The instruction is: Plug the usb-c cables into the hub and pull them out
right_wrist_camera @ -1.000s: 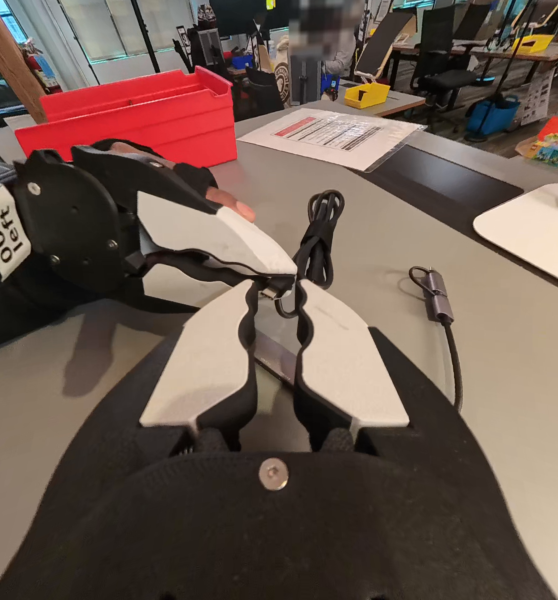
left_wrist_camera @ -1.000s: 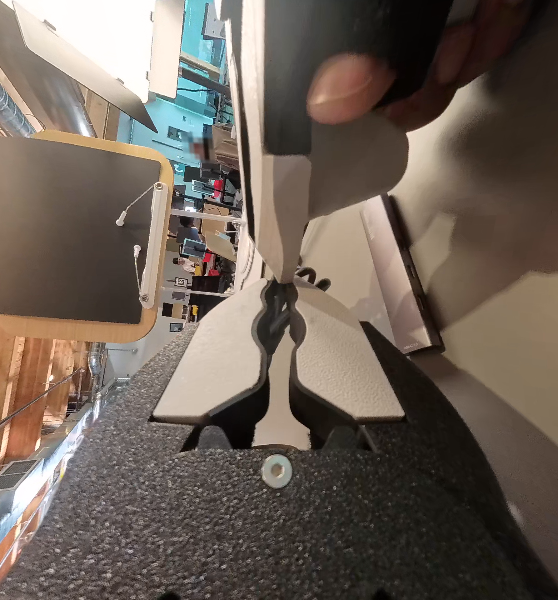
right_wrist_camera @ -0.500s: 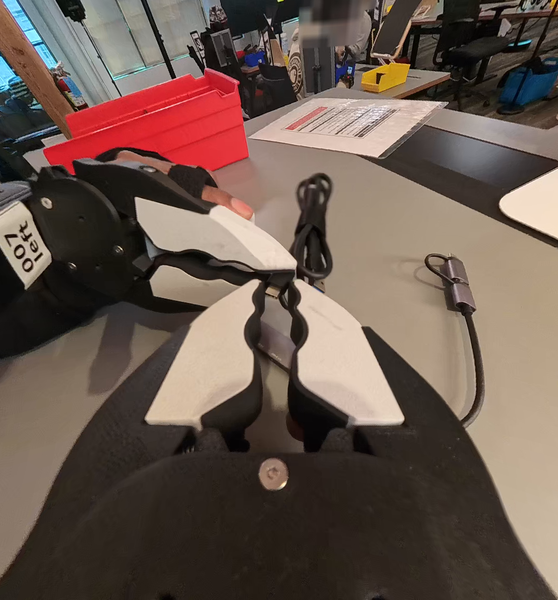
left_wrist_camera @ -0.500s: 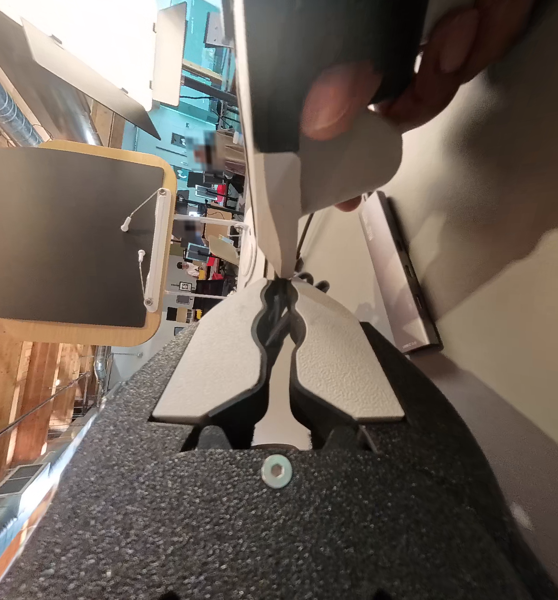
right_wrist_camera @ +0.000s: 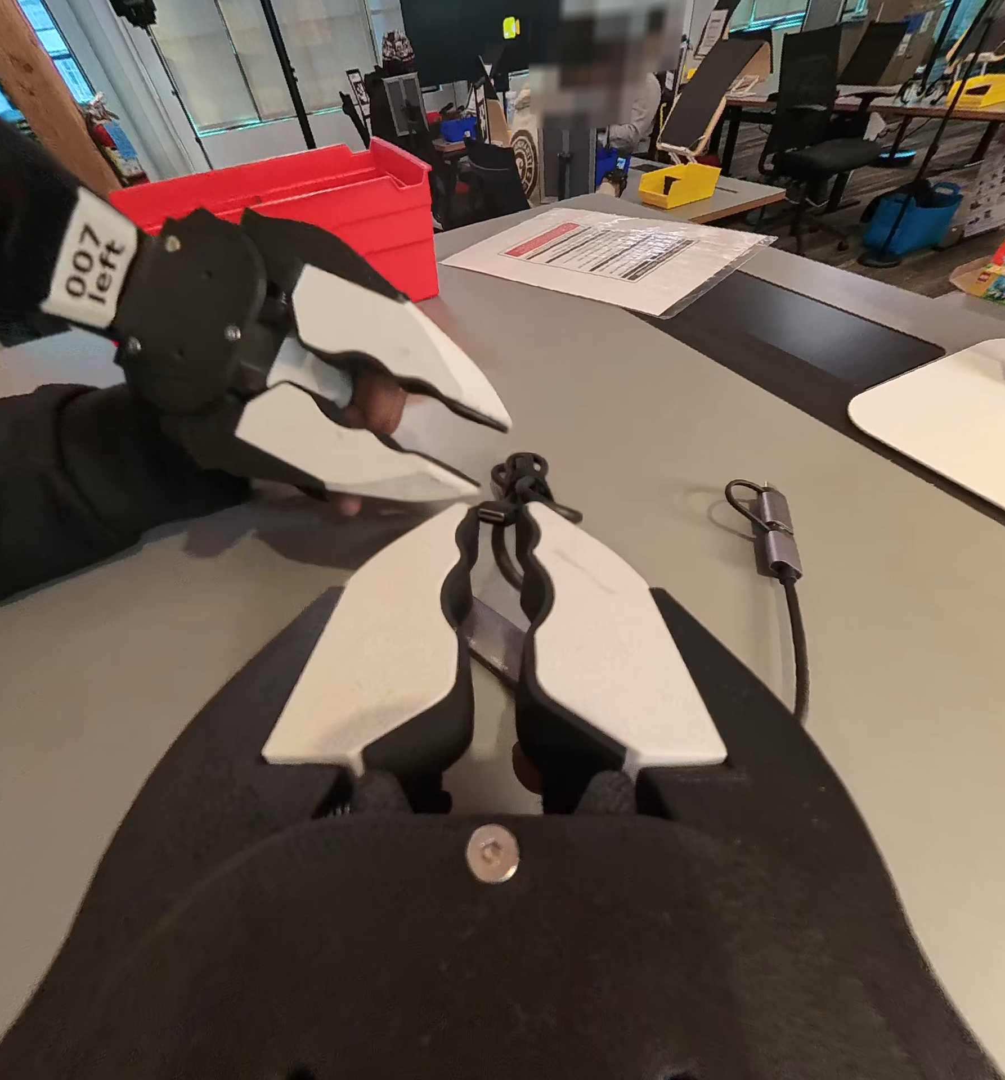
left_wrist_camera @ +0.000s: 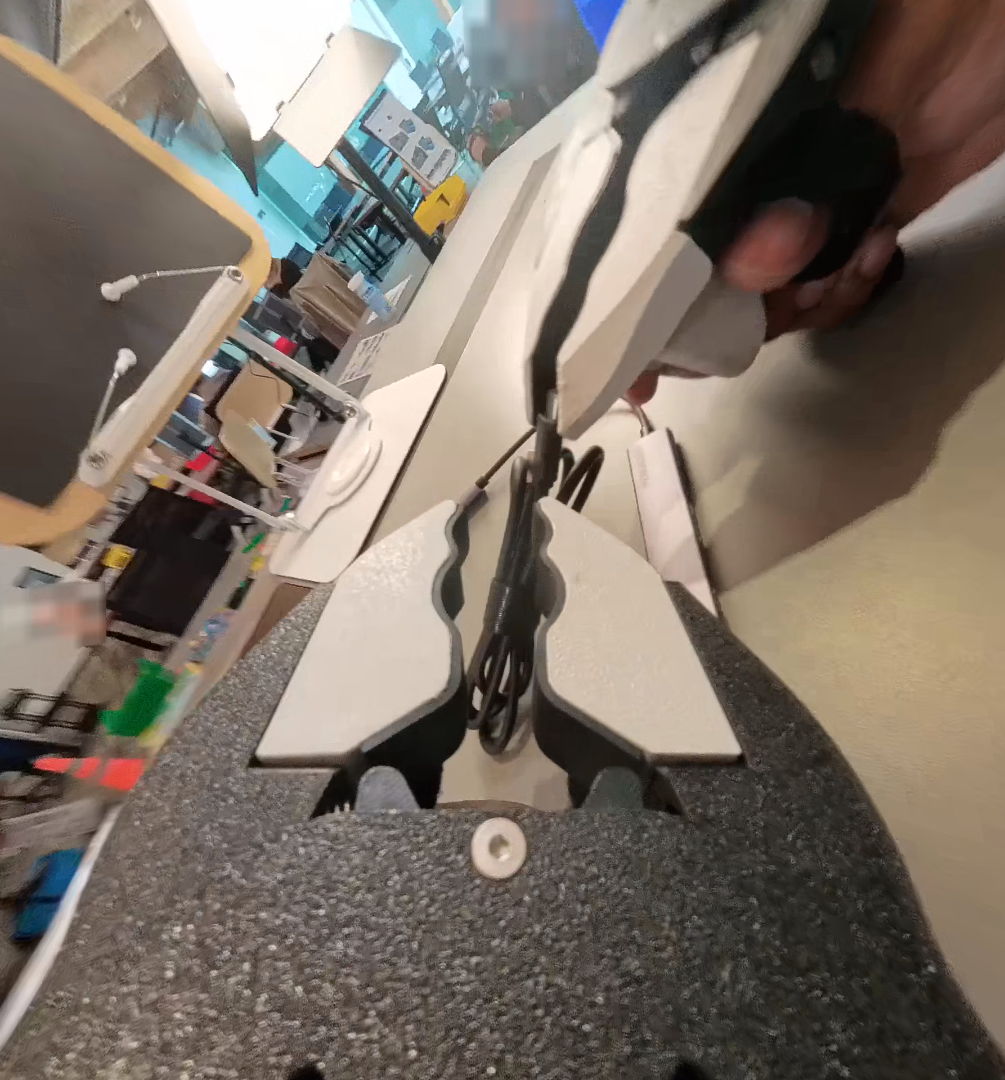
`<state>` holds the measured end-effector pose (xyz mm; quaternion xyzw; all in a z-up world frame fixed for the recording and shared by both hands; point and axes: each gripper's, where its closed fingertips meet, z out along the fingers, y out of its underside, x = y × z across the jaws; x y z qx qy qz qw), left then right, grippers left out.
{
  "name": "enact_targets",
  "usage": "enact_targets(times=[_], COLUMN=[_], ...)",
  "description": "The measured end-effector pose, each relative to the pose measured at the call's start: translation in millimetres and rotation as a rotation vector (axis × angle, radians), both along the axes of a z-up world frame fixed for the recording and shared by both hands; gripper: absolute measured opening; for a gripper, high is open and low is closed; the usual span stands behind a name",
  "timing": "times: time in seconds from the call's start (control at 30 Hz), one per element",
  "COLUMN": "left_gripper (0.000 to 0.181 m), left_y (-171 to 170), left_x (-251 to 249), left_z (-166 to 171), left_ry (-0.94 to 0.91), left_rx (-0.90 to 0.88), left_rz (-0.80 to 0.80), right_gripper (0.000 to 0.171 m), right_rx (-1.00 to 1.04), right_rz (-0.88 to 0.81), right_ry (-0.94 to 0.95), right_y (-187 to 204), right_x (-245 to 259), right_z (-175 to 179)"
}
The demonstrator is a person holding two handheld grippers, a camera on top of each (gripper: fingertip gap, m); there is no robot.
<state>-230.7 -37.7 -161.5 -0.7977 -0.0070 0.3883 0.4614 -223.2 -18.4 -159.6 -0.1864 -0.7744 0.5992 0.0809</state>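
Two grippers meet over the grey table (right_wrist_camera: 634,421). The right gripper (right_wrist_camera: 497,514) is pinched nearly closed on the plug of a black bundled USB-C cable (right_wrist_camera: 520,473), whose coil rests on the table just beyond its tips. The left gripper (right_wrist_camera: 491,453) hovers beside that plug with its jaws parted and nothing between them. Below lies the slim grey hub (left_wrist_camera: 661,514). A second cable with grey adapters (right_wrist_camera: 778,537) lies apart to the right, and a red bin (right_wrist_camera: 325,193) stands behind.
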Motion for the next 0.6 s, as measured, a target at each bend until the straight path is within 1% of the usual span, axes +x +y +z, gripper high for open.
enact_targets(times=[0.17,0.23,0.3,0.43,0.5,0.6], left_gripper=[0.023,0.024,0.024,0.026,0.028,0.028], left_y=[2,2,0,-5,-3,3], left_x=[16,17,13,3,6,16], left_z=[23,31,33,18,20,31], left_ry=[-0.384,-0.467,-0.43,-0.152,-0.05,0.022], left_rx=[0.361,0.476,0.5,0.277,0.218,0.229], left_rz=[-0.163,-0.205,-0.193,-0.083,-0.083,-0.125], right_gripper=[0.012,0.012,0.012,0.012,0.013,0.012], right_rx=[0.001,-0.005,-0.023,-0.084,-0.123,-0.185], right_rz=[-0.002,0.002,0.012,0.046,0.067,0.099], right_ry=[0.002,-0.006,-0.022,-0.084,-0.121,-0.174], right_y=[1,1,2,4,6,8], right_x=[-1,-1,-1,0,1,3], right_z=[0,0,2,6,8,13])
